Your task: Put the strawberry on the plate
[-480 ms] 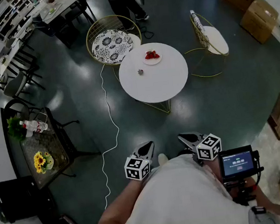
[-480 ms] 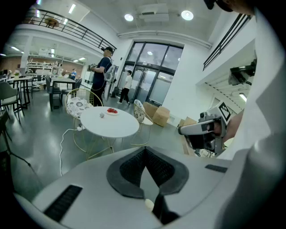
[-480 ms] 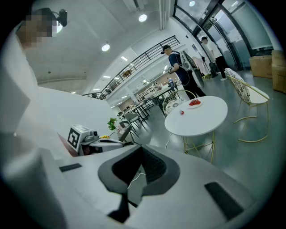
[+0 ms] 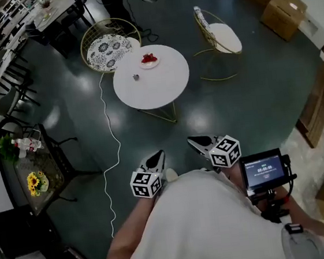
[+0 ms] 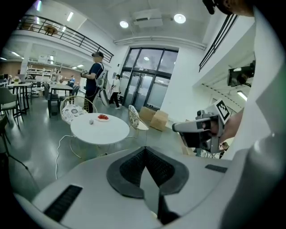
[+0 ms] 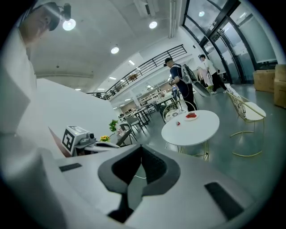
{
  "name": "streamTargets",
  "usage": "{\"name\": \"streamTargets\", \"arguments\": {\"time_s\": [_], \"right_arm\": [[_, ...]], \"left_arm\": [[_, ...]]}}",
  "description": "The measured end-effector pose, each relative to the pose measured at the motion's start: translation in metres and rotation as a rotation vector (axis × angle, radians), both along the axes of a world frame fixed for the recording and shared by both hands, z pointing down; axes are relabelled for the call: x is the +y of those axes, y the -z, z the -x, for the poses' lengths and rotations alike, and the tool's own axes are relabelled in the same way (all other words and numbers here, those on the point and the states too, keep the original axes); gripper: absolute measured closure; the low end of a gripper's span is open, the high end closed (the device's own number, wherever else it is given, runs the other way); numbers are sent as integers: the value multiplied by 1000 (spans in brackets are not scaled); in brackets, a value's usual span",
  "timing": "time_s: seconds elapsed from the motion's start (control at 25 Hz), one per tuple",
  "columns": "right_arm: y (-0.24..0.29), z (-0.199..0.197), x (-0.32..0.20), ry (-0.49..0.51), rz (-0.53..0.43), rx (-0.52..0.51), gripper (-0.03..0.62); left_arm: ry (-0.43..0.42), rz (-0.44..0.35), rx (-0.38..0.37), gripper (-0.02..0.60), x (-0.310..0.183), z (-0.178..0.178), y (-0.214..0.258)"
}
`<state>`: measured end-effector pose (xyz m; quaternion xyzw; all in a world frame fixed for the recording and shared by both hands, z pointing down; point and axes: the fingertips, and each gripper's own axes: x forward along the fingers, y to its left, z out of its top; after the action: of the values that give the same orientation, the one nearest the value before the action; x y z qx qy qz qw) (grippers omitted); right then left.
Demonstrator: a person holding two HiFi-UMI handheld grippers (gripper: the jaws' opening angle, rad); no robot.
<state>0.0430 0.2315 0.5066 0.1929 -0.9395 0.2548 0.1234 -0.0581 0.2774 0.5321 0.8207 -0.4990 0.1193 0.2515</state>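
Head view: a round white table [image 4: 163, 91] is seen well ahead, across open floor. The left gripper [image 4: 157, 157] and right gripper [image 4: 195, 142] are held near the body, each with jaws pressed together on nothing. A plate [image 4: 142, 64] is set at the table's far edge. The loose strawberry [image 4: 135, 77] lies near it, to its left, almost straight ahead of the left gripper, which is judged the nearer one. Its long axis cannot be made out.

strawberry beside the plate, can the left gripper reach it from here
Probably not yet. The strawberry lies on the table, well across the floor from the left gripper, which is shut near the body. Nothing blocks the way.
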Motion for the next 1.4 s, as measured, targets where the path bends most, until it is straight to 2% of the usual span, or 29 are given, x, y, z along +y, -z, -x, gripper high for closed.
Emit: {"name": "streamTargets", "arguments": {"time_s": [0.12,0.4,0.64,1.0,1.4], "right_arm": [[10,-9,-6,24,-8,-11,586],[16,-60,29,8,24,-26,586],[15,-113,19,25,37,-43,586],[-3,-128,33,14,73,-61,586],[-2,-114,43,69,70,-69,586]], "left_arm": [[27,-13,-12,575,-2,-12,10],[33,11,-22,575,28,-63,14],[59,3,-35,575,17,-118,19],[70,-6,-10,574,35,-136,8],[136,1,-23,574,52,-124,6]]}}
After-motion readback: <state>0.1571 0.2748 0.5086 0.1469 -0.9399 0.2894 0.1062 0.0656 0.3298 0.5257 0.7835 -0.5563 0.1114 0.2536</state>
